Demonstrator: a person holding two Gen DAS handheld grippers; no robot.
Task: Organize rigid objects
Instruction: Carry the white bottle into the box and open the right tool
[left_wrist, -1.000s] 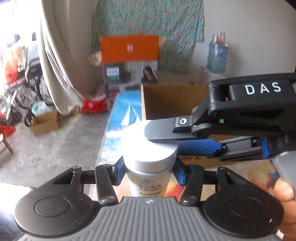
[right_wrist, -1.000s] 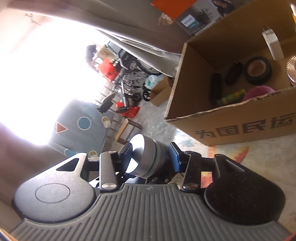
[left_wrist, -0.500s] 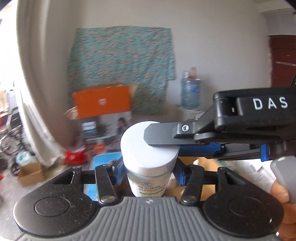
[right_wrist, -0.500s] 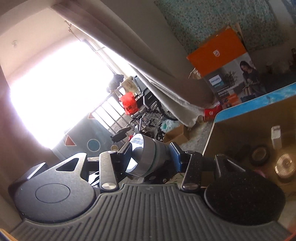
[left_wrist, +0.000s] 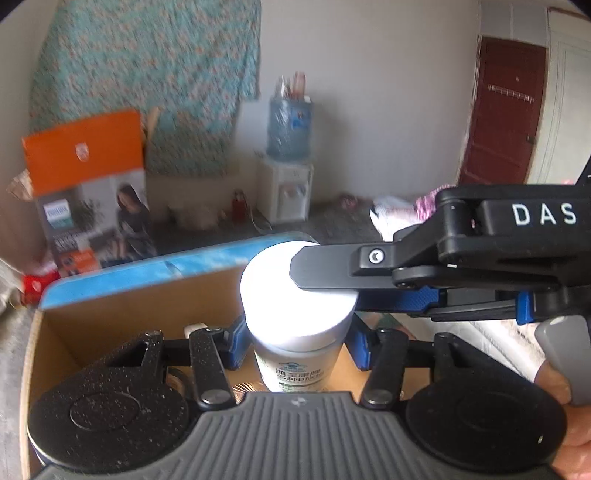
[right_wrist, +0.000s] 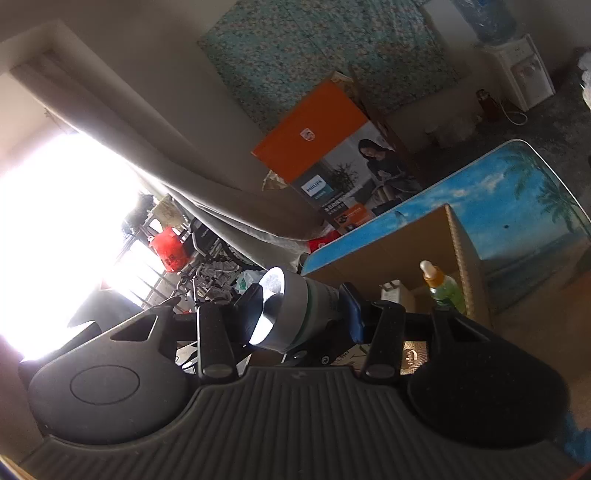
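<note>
Jar (left_wrist: 299, 332) between both level claws (left_wrist: 295, 341)

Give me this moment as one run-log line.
left gripper: shut on white-capped plastic bottle | right gripper: shut on bottle cap | place: above open cardboard box

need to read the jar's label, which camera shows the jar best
The left wrist view: the jar stands upright and centred, white lid and printed label facing the camera, though blurred. The right wrist view shows the jar sideways and dim, mostly lid and side, with no readable label.
</note>
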